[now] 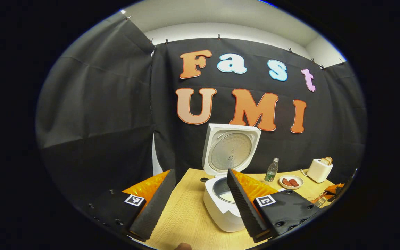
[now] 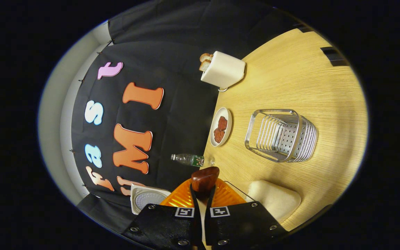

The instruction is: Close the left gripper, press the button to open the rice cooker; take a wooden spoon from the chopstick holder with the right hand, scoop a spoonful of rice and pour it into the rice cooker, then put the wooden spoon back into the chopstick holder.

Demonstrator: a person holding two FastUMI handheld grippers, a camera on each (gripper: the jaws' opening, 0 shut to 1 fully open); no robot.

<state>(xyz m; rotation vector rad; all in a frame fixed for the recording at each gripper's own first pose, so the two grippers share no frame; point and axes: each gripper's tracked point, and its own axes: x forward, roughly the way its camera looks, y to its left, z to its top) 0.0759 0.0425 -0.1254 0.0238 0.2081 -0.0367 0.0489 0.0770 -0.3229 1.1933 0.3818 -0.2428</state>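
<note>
Black cloth [image 1: 99, 114] hung pinned as the booth's walls, a pale ceiling [image 1: 221, 17] above, behind a light wooden table [image 2: 297, 80].

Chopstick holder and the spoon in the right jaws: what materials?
Chopstick holder: looks like polished metal, probably stainless; bright reflective wire ribs around a perforated inner wall. Wooden spoon: dark reddish-brown with a glossy sheen, consistent with lacquered wood, though no grain can be made out here.
</note>
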